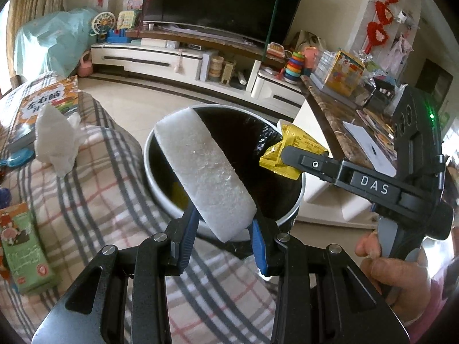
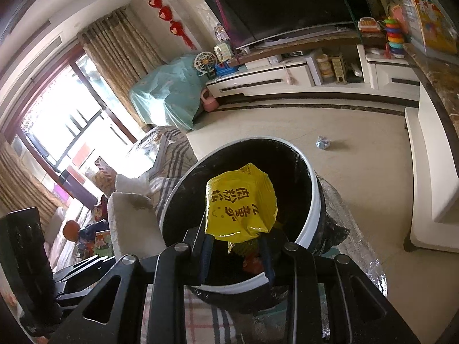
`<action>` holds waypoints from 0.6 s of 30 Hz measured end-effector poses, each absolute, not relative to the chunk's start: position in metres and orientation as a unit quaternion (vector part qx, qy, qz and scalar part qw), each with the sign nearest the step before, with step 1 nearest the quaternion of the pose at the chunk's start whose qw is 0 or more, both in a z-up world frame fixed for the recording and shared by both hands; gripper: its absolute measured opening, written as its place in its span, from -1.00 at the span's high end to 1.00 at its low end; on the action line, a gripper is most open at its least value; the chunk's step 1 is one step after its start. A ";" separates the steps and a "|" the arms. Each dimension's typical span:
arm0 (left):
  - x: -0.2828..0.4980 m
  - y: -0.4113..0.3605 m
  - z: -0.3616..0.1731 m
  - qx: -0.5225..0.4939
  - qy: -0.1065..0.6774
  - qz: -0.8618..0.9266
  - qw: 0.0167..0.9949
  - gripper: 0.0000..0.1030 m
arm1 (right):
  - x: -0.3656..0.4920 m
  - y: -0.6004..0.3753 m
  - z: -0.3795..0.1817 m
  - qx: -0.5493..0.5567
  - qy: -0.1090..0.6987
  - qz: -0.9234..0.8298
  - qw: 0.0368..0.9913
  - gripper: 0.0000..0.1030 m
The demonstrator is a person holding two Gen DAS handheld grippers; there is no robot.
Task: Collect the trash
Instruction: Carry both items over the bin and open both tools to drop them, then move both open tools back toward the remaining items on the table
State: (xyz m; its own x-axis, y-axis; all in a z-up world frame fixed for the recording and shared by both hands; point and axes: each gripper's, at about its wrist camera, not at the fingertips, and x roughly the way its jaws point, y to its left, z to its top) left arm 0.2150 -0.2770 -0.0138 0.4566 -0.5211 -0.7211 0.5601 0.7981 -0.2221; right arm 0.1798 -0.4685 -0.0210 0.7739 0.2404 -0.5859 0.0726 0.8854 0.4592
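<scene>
My left gripper (image 1: 223, 229) is shut on a white foam block (image 1: 203, 172) and holds it over the near rim of a round trash bin (image 1: 149, 172) lined with a black bag. My right gripper (image 2: 236, 249) is shut on a yellow snack packet (image 2: 241, 203) and holds it over the bin's opening (image 2: 287, 172). In the left wrist view the right gripper (image 1: 289, 154) reaches in from the right with the packet (image 1: 289, 146) above the bin's far right rim. Yellow trash lies inside the bin (image 1: 179, 197). The foam block also shows in the right wrist view (image 2: 132, 223).
A plaid-covered sofa (image 1: 94, 200) lies left of the bin with a crumpled white tissue (image 1: 56, 140), a book (image 1: 43, 106) and a green box (image 1: 25, 249). A marble-topped table (image 1: 338, 120) stands on the right. A small crumpled wrapper (image 2: 323, 143) lies on the floor.
</scene>
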 end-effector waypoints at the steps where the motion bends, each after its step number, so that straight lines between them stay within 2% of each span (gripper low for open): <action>1: 0.217 -0.279 -0.014 0.024 0.415 -0.316 0.853 0.36 | 0.181 -0.470 -0.021 0.236 0.335 0.046 0.911 0.40; 10: 0.233 -0.287 -0.023 0.019 0.432 -0.311 0.846 0.29 | 0.195 -0.472 -0.026 0.245 0.349 0.052 0.903 0.37; 12: 0.234 -0.286 -0.024 0.016 0.436 -0.310 0.845 0.13 | 0.198 -0.473 -0.027 0.247 0.352 0.052 0.901 0.32; 13: 0.234 -0.287 -0.024 0.014 0.437 -0.309 0.845 0.07 | 0.199 -0.473 -0.027 0.247 0.354 0.050 0.901 0.19; 15: 0.234 -0.285 -0.023 0.011 0.437 -0.306 0.846 -0.22 | 0.199 -0.475 -0.028 0.250 0.354 0.050 0.900 0.10; 17: 0.232 -0.281 -0.022 0.009 0.433 -0.303 0.849 -0.26 | 0.199 -0.475 -0.027 0.252 0.355 0.048 0.899 -0.08; 18: 0.231 -0.280 -0.022 0.009 0.433 -0.301 0.849 -0.26 | 0.198 -0.475 -0.028 0.254 0.354 0.048 0.899 -0.10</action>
State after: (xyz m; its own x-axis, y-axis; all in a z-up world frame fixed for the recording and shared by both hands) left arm 0.2312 -0.2800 -0.0225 0.4434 -0.5045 -0.7409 0.5194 0.8182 -0.2464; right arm 0.1980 -0.4753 -0.0275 0.7446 0.2665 -0.6120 0.0937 0.8660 0.4912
